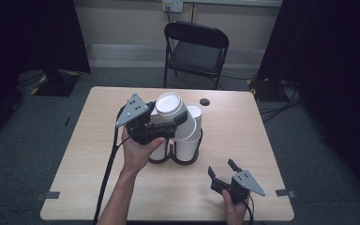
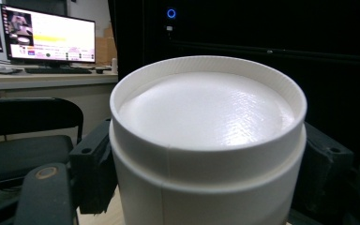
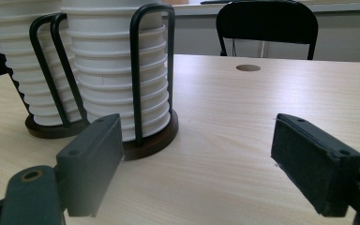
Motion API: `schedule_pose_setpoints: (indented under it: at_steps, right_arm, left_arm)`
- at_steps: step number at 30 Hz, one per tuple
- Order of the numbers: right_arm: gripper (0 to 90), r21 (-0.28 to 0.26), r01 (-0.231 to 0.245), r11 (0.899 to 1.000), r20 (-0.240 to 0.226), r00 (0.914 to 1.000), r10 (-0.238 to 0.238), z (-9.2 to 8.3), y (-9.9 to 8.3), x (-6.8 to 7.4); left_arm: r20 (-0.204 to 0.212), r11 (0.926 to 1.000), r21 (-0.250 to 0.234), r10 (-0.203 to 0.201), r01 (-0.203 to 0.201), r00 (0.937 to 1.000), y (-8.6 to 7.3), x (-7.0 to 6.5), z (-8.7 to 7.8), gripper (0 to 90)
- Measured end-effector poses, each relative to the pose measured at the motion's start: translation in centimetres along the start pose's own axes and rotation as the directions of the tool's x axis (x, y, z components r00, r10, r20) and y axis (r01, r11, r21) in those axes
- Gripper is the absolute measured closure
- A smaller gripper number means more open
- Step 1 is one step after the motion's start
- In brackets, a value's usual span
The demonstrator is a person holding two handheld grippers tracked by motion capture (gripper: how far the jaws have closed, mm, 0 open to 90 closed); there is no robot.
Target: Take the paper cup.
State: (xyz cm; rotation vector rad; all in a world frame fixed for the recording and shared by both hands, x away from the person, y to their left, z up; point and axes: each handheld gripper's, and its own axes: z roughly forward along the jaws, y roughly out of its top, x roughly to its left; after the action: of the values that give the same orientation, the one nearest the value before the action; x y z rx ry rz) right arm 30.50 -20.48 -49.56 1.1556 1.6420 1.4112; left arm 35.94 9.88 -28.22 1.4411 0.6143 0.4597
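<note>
A white paper cup (image 1: 170, 106) is held bottom-up above the table, with my left gripper (image 1: 176, 123) shut on its sides. In the left gripper view the cup (image 2: 206, 140) sits between the black pads (image 2: 91, 168), its recessed base towards the camera. Below it stand two stacks of white cups (image 1: 190, 140) in a black wire holder (image 1: 186, 161); the held cup hangs over the left stack. My right gripper (image 1: 221, 167) rests low near the table's front right, open and holding nothing. Its view has the stacks (image 3: 117, 84) and the holder's base (image 3: 154, 138) ahead and left of the gripper (image 3: 211, 164).
The light wooden table (image 1: 243, 136) has a round cable hole (image 1: 204, 101) behind the stacks. A black folding chair (image 1: 197, 49) stands beyond the far edge. Dark curtains flank the room, and a lit monitor (image 2: 51, 37) sits on a desk.
</note>
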Motion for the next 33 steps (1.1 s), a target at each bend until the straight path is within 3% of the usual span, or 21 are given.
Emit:
schedule_pose_setpoints:
  at_steps: [5, 11, 22, 28, 29, 32, 33]
  right_arm:
    - [16.2, -0.001, 0.001, 1.000, 0.002, 1.0000, -0.001, 0.0, 0.0, 0.0]
    - [16.2, -0.001, 0.004, 1.000, 0.001, 1.0000, -0.004, 0.0, 0.0, 0.0]
    - [16.1, -0.018, 0.016, 1.000, -0.026, 0.9995, -0.017, -0.2, -0.1, 0.2]
    - [16.8, -0.013, 0.047, 0.999, -0.066, 0.9967, -0.048, -0.2, -0.1, 0.4]
    - [19.4, -0.011, 0.048, 0.999, -0.087, 0.9950, -0.049, -0.1, -0.1, 0.4]
    - [19.9, -0.013, 0.044, 0.999, -0.101, 0.9939, -0.045, -0.1, -0.1, 0.5]
    - [20.3, -0.014, 0.050, 0.999, -0.113, 0.9923, -0.051, 0.0, -0.1, 0.6]
  left_arm:
    - [0.016, 0.9995, 0.012, -0.028, 0.027, 0.9995, -1.1, -0.4, -0.4, 21.7]
    - [0.020, 0.9988, 0.042, -0.028, 0.027, 0.9994, -2.2, -0.6, -0.7, 21.7]
    - [-0.015, 0.9941, 0.073, -0.078, 0.079, 0.9968, -5.5, -1.1, -1.4, 21.7]
    - [-0.020, 0.9859, 0.108, -0.126, 0.128, 0.9918, -7.5, -0.6, -1.6, 21.7]
    - [-0.023, 0.9807, 0.119, -0.153, 0.155, 0.9879, -8.1, -0.4, -1.8, 21.7]
    - [-0.032, 0.9767, 0.129, -0.169, 0.172, 0.9851, -8.8, -0.2, -1.9, 21.8]
    - [-0.031, 0.9711, 0.146, -0.186, 0.189, 0.9820, -9.5, -0.1, -2.0, 21.7]
